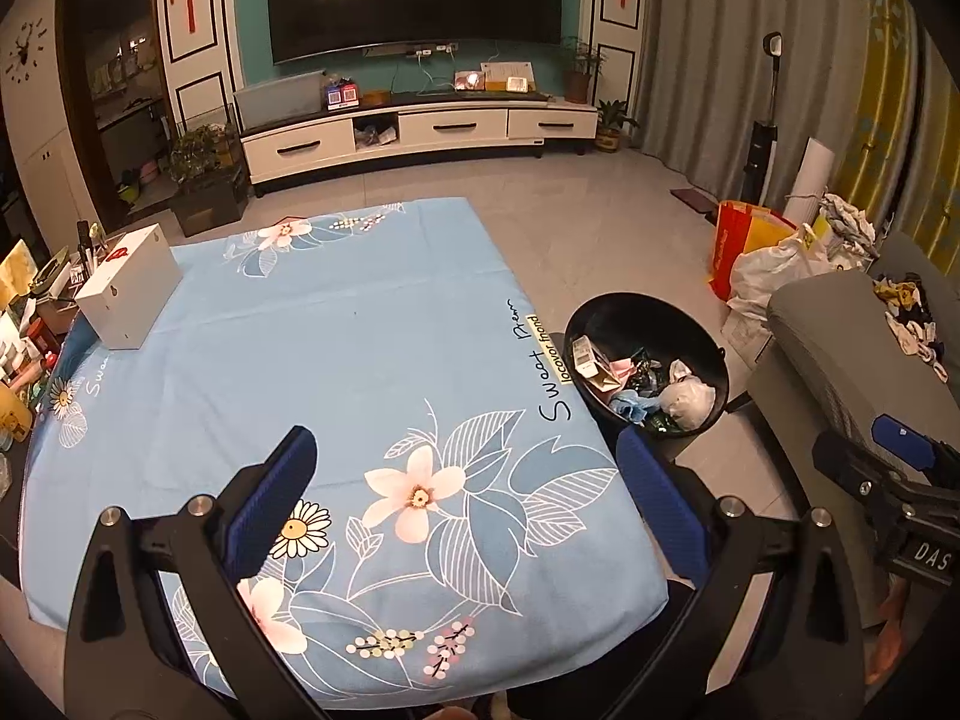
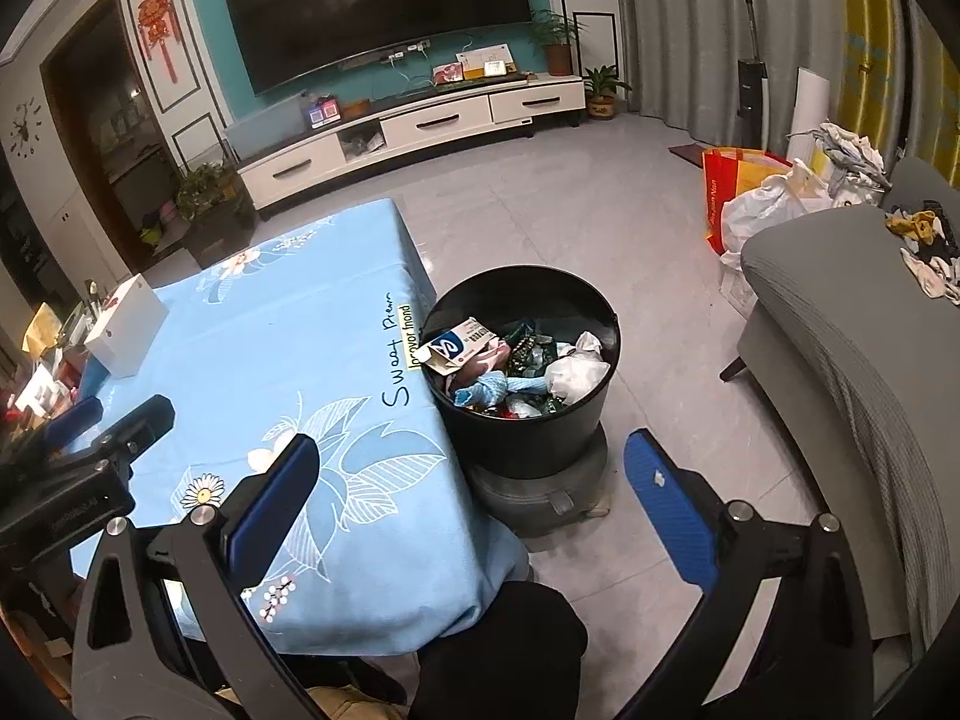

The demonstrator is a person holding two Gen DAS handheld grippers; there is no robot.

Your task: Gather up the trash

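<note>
A black round trash bin (image 2: pixel 528 438) stands on a grey stool beside the table's right edge; it also shows in the left wrist view (image 1: pixel 708 348). It holds a card box, a white crumpled bag, blue cloth and wrappers (image 2: pixel 516 369). My left gripper (image 1: pixel 474 456) is open and empty, above the near end of the blue flowered tablecloth (image 1: pixel 312 348). My right gripper (image 2: pixel 474 468) is open and empty, above the table's corner and the floor, just short of the bin. The right gripper also shows at the right edge of the left wrist view (image 1: pixel 900 456).
A white box (image 1: pixel 129 288) lies at the table's far left, with cluttered small items (image 1: pixel 24 348) beyond the left edge. A grey sofa (image 2: pixel 852 324) with socks on it stands right of the bin. Shopping bags (image 2: pixel 756 198) sit on the floor behind it. A TV cabinet (image 1: pixel 420 132) lines the far wall.
</note>
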